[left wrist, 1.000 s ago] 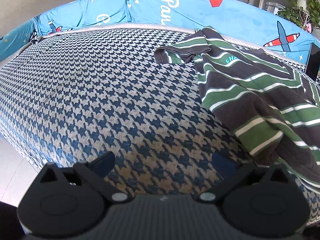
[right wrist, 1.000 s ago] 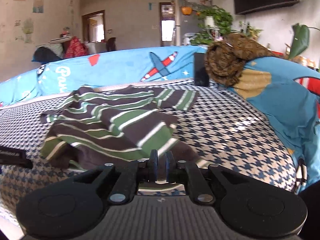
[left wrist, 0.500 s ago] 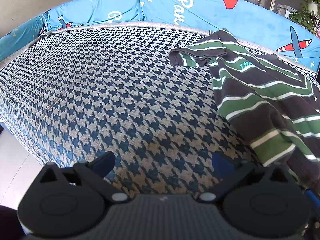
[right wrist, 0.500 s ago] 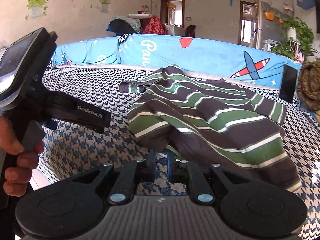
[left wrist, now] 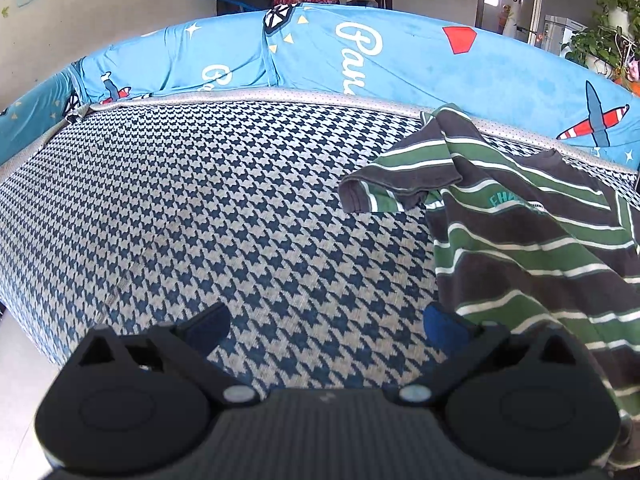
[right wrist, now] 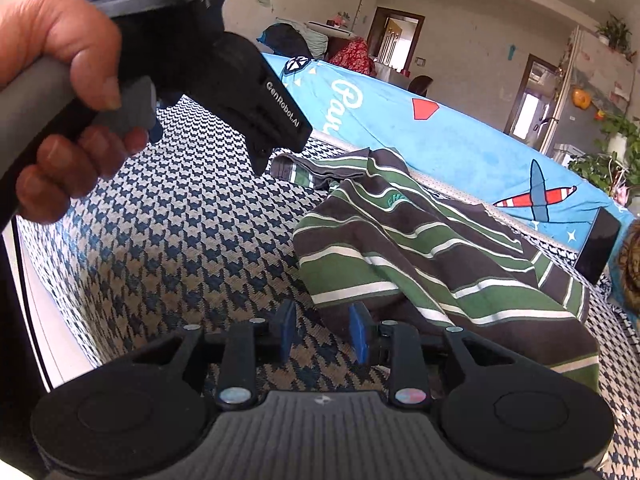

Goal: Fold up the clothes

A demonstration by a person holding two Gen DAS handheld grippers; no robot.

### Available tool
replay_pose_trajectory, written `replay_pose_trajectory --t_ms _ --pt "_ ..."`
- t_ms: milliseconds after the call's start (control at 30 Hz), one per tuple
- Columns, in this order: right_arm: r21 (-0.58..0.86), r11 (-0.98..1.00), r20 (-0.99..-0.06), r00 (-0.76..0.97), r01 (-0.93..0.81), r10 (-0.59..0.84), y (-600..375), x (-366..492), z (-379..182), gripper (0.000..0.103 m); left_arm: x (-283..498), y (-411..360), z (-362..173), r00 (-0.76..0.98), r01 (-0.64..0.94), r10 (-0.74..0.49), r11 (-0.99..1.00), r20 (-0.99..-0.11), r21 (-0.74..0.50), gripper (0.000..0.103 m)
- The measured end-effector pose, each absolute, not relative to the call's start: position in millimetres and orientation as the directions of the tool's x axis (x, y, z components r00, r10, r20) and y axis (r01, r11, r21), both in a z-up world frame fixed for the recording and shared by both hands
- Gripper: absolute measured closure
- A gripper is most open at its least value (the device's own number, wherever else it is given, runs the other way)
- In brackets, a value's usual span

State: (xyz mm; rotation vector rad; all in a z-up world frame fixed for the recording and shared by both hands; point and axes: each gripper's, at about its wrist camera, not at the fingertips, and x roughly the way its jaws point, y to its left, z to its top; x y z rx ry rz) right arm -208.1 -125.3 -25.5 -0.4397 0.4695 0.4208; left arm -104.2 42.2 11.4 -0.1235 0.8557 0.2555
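Observation:
A grey T-shirt with green and white stripes (left wrist: pixel 520 232) lies crumpled on the houndstooth sofa seat (left wrist: pixel 200 208), one sleeve spread out to the left. My left gripper (left wrist: pixel 326 326) is wide open and empty above the seat, to the left of the shirt. In the right wrist view the shirt (right wrist: pixel 420 252) lies just ahead and to the right. My right gripper (right wrist: pixel 322 334) is partly open and empty, with its blue pads just short of the shirt's near hem. The left gripper's body (right wrist: pixel 224 80), held by a hand, fills the upper left of that view.
A blue sofa back with plane prints (left wrist: pixel 360 60) runs behind the seat. The seat's front edge drops to a pale floor (left wrist: pixel 16 380) at the left. A dark rectangular object (right wrist: pixel 600 240) leans at the seat's far right corner. Potted plants (right wrist: pixel 616 152) stand beyond.
My right gripper was shut on the shirt's hem and has opened and let it go. Both grippers have shifted left, so the shirt now sits further right in both views.

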Motion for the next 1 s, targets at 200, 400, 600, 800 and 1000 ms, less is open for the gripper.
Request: replay_pose_trajectory --t_ms 200,400,600,800,1000 --pt "-0.460 0.764 -0.465 0.856 -0.453 0.227 -107 -195 -38 0.075 -87 39 8 0.630 -0.221 0.116 0.975 -0.768 -0.034 0.000" --pt "-0.438 0.750 -0.494 0.830 -0.496 0.260 -107 -172 -29 0.094 -78 51 9 0.625 -0.232 0.057 0.966 -0.778 -0.116 0.000" --pt "0.133 0.829 -0.547 0.657 -0.543 0.519 -170 -110 29 0.095 -75 55 12 0.632 -0.239 0.045 0.961 -0.774 -0.139 0.000" --pt "0.371 0.896 -0.533 0.734 -0.243 0.420 -240 -53 38 0.095 -64 51 9 0.614 -0.230 0.027 0.962 -0.789 -0.146 0.000" --pt "0.371 0.928 -0.625 0.742 0.010 0.242 -276 -31 26 0.093 -57 37 4 0.596 -0.202 -0.015 0.965 -0.803 -0.167 0.000"
